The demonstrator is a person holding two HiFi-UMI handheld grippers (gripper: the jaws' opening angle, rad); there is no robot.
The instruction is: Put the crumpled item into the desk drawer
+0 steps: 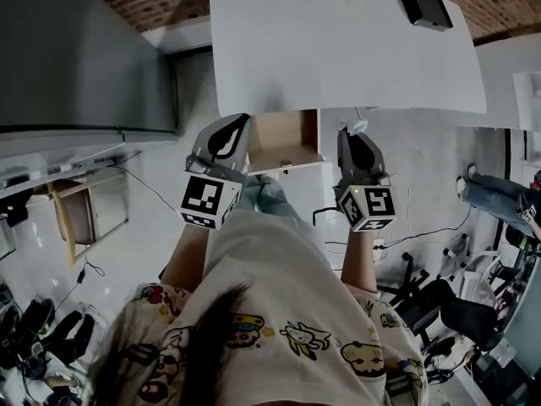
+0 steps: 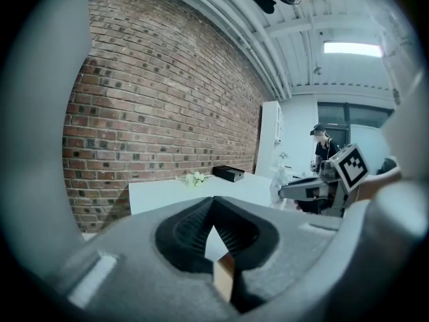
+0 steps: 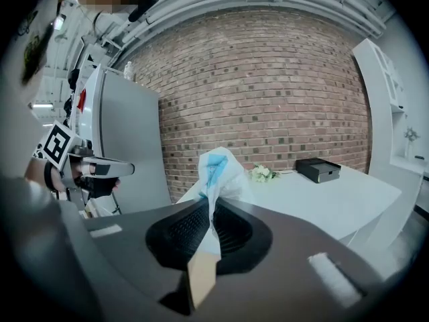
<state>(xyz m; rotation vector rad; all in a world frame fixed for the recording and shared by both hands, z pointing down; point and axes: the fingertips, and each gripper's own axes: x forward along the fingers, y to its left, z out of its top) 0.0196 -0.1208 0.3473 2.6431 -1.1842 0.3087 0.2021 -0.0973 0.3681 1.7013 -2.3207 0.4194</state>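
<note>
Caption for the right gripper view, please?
Right gripper pinching a crumpled white-and-blue item before a white desk and brick wall.

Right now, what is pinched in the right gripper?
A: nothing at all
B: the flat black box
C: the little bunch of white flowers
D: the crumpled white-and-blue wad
D: the crumpled white-and-blue wad sticks up from between the closed jaws of the right gripper.
</note>
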